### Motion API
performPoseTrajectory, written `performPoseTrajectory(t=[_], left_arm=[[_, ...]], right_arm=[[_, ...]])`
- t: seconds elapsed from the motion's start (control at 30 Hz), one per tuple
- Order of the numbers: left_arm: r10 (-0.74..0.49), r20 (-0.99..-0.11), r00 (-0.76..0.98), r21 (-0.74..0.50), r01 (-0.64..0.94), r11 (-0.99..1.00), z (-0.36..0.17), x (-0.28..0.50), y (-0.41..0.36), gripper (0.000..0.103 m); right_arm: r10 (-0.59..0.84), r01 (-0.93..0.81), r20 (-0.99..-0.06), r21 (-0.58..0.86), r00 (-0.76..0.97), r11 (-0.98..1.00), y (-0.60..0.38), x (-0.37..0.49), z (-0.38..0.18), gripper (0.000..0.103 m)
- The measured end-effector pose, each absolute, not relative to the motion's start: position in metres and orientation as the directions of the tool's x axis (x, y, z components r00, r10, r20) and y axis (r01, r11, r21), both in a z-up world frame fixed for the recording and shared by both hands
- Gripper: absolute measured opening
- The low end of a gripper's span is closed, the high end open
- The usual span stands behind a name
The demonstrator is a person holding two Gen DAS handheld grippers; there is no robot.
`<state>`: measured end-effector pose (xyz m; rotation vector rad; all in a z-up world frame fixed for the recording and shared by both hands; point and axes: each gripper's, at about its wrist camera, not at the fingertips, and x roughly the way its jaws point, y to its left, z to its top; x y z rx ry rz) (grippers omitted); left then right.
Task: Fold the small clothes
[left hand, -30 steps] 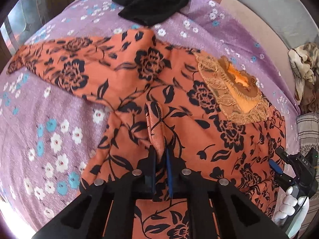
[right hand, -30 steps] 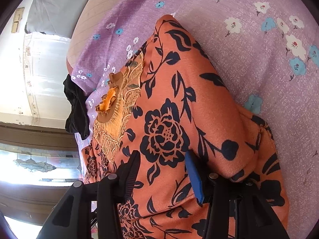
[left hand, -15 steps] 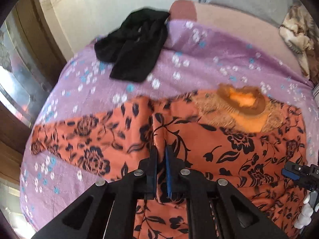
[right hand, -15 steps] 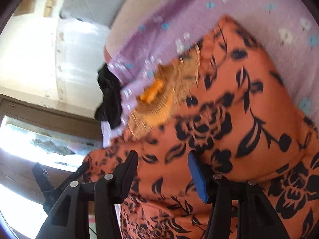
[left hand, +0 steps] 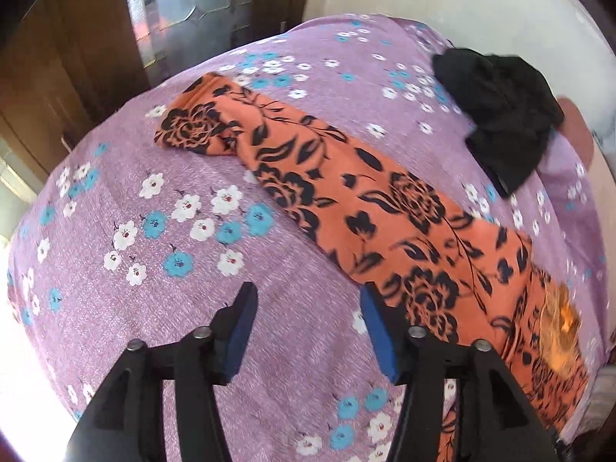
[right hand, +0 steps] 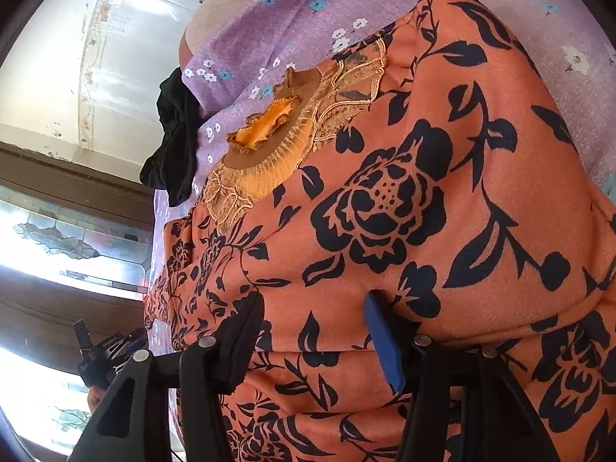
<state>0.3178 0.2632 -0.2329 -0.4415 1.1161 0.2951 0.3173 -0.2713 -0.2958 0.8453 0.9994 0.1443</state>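
Left wrist: left tongs (left hand: 306, 317) opening, empty over bedsheet (left hand: 154, 308) | right tongs (right hand: 312, 319) opening over orange top (right hand: 423, 192)

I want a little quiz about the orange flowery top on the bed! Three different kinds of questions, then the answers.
1. True or false: the left gripper has cloth between its fingers.
2. Which colour is the bundle of clothes lying beyond the orange top? A) white B) black C) green
3. Fill the gap: the orange top lies on a purple bedsheet printed with white and blue ____.

Key:
1. False. Only bare bedsheet shows between its fingers, and its jaws are opening.
2. B.
3. Flowers.
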Motion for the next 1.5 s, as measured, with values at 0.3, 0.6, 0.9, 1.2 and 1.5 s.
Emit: performPoseTrajectory(t=[0.3,0.6,0.9,1.2,1.5], left_arm=[[-0.079,-0.831,0.551,-0.476,-0.63,0.614,-0.267,0.343,0.348,0.063],[-0.007,-0.808,0.589,-0.447,-0.605,0.659,-0.276,0.398,0.37,0.026],[0.064,-0.775,0.628,-0.323,-0.481,0.815,-0.221,0.391,0.33,0.009],[-0.06,-0.703,0.709,-0.131,-0.046,0.99,-0.099,0.353,0.144,0.009],[-0.259,-0.768,0.585,-0.005,0.398,0.917,-0.098,0.289,-0.113,0.01]], right_arm=[[0.463,0.225,-0.671,0.678,0.579,0.7,-0.265,0.319,-0.297,0.062],[0.445,0.194,-0.673,0.654,0.591,0.731,-0.259,0.321,-0.296,0.066],[0.439,0.198,-0.677,0.649,0.59,0.734,-0.258,0.323,-0.293,0.065],[0.405,0.247,-0.634,0.69,0.658,0.68,-0.284,0.31,-0.276,0.065],[0.322,0.262,-0.539,0.745,0.778,0.613,-0.33,0.287,-0.243,0.065]])
